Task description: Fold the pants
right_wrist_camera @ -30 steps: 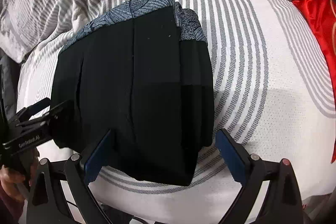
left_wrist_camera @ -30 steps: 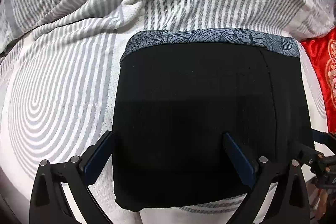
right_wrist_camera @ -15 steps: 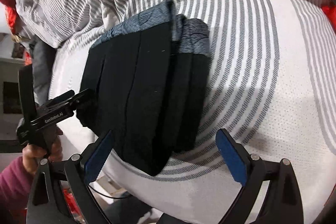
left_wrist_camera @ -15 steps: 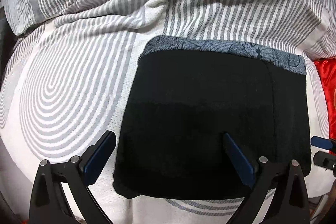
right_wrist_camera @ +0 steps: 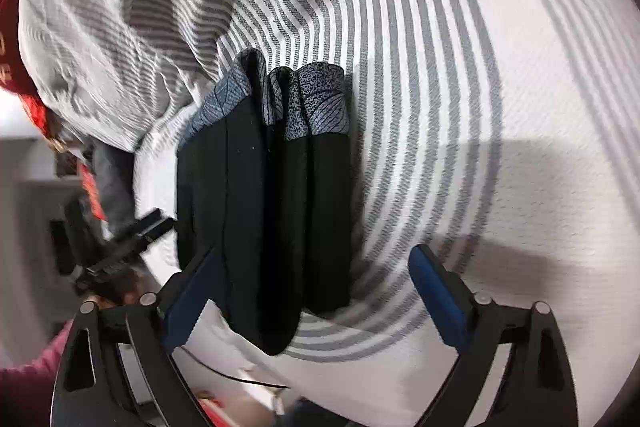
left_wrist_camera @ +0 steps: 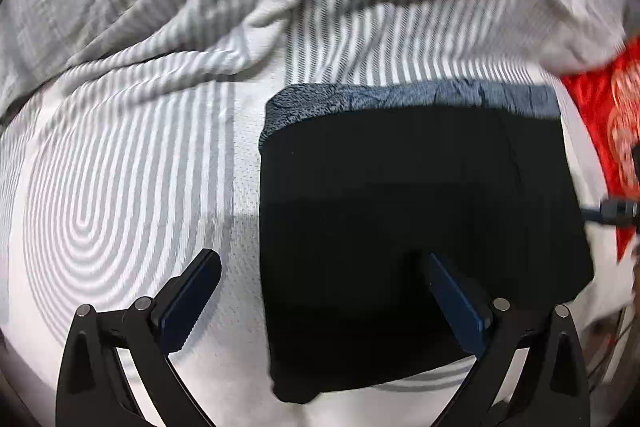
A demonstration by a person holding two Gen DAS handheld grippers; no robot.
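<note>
Folded pants on striped bedding, two views.

Left wrist view: we recorded the black pants [left_wrist_camera: 416, 227] folded into a flat rectangle on the striped bed sheet [left_wrist_camera: 120, 195], patterned grey waistband [left_wrist_camera: 400, 97] at the far edge, red cloth [left_wrist_camera: 600, 115] beside it. Our left gripper [left_wrist_camera: 326, 297] stood spread apart, holding nothing.
Right wrist view: we noted the pants [right_wrist_camera: 264, 195] as stacked layers near the mattress edge; our right gripper [right_wrist_camera: 316, 287] stood wide apart, empty.
</note>
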